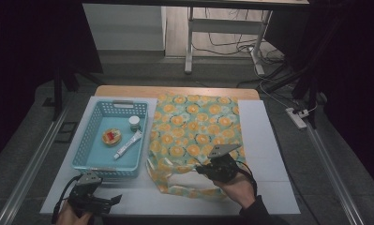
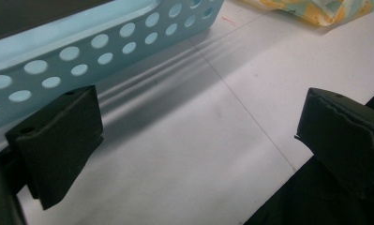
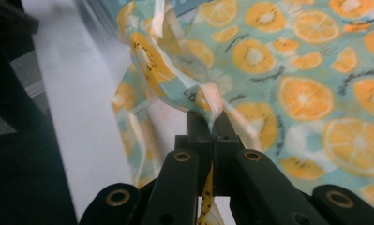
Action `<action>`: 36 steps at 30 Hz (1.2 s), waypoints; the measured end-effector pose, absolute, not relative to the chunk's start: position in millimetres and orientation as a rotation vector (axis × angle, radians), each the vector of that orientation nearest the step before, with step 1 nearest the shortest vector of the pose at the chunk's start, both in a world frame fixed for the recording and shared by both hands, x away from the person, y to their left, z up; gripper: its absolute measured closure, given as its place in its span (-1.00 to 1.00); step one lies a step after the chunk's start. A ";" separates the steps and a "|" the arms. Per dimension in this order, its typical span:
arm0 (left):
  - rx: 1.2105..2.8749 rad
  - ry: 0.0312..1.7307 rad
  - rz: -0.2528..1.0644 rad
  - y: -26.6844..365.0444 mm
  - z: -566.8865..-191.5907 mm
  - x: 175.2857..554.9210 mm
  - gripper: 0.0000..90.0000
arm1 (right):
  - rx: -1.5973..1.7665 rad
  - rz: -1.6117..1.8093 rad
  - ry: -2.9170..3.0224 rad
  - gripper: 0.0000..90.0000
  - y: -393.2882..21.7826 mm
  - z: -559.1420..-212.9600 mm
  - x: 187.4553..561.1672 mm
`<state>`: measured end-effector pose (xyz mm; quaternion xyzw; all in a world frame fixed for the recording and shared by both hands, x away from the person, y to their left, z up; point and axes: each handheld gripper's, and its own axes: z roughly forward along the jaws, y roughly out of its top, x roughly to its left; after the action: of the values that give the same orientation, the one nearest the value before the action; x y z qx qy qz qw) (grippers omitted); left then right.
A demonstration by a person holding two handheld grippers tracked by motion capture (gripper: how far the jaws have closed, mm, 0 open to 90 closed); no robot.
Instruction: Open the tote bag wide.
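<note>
Pinching the tote bag point(image 3: 287, 70) by its handle strap point(image 3: 208, 101), my right gripper point(image 3: 213, 123) has its jaws clamped together on the fabric near the bag's front edge on the white mat point(image 1: 269, 140). Left gripper point(image 2: 194, 136) rests with jaws apart beside the blue basket point(image 1: 88, 140). Best to lift slowly, keeping the strap taut so the mouth opens without slipping.

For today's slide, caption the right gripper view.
Right gripper shut on a fold of the orange-print bag, lifting it.
</note>
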<state>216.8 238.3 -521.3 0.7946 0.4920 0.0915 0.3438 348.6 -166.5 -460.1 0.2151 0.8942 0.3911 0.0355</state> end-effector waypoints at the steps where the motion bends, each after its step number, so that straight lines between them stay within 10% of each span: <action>1: 2.063 1.278 0.237 238.5 -521.3 216.8 -0.98 | 0.665 1.205 2.742 0.98 -165.8 -459.2 351.9; 36: 2.056 1.281 0.224 239.8 -521.5 217.4 -0.98 | 0.817 1.152 2.658 0.98 -145.7 -438.1 490.6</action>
<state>217.4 239.8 -521.5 0.7927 0.4937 0.0863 0.3470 490.6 -145.7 -438.1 0.2709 0.8811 0.3819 0.0659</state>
